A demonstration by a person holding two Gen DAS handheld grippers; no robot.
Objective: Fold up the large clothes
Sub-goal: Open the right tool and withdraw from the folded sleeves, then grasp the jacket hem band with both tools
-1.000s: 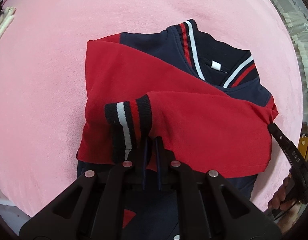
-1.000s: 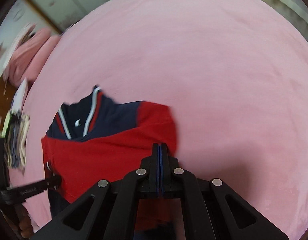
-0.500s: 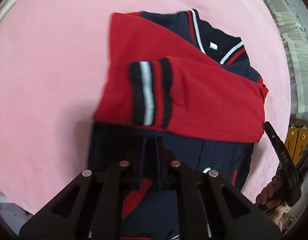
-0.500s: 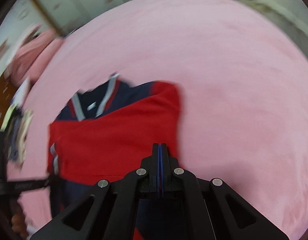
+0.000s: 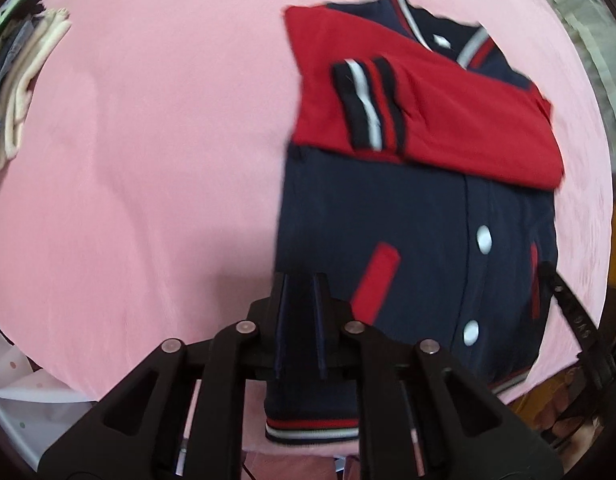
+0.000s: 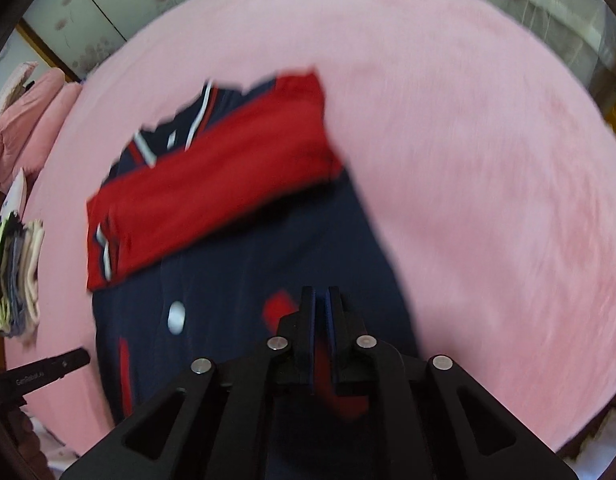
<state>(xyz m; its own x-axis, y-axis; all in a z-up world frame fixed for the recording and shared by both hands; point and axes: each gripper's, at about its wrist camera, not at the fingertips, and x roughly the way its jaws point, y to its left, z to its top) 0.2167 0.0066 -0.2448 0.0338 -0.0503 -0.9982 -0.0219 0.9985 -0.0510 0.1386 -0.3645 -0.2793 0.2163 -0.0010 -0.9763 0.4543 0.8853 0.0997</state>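
A big blue and red jacket (image 5: pixel 420 216) lies flat on the pink bed (image 5: pixel 155 152), with its front facing up. Both red sleeves (image 5: pixel 448 120) are already folded across the chest of the jacket, one on top of the other, and a striped cuff (image 5: pixel 368 104) lies on top of them, near the collar (image 5: pixel 440 36). So the sleeve part of the job looks done. The long blue body of the jacket, below the sleeves, is still spread out full length, with its white buttons (image 5: pixel 483 240) and red pocket strips showing. I think that part still needs folding up toward the collar to make a neat bundle. The left tool (image 5: pixel 300 312) sits over the bottom corner of the jacket, its two fingers a little way apart, and I cannot tell if cloth is caught between them. The right tool (image 6: pixel 323 336) is above the other bottom side of the jacket, its fingers almost together with only a thin gap, and it seems to hold nothing. A stack of folded clothes (image 5: pixel 15 92) waits far from the jacket, at the bed's edge.
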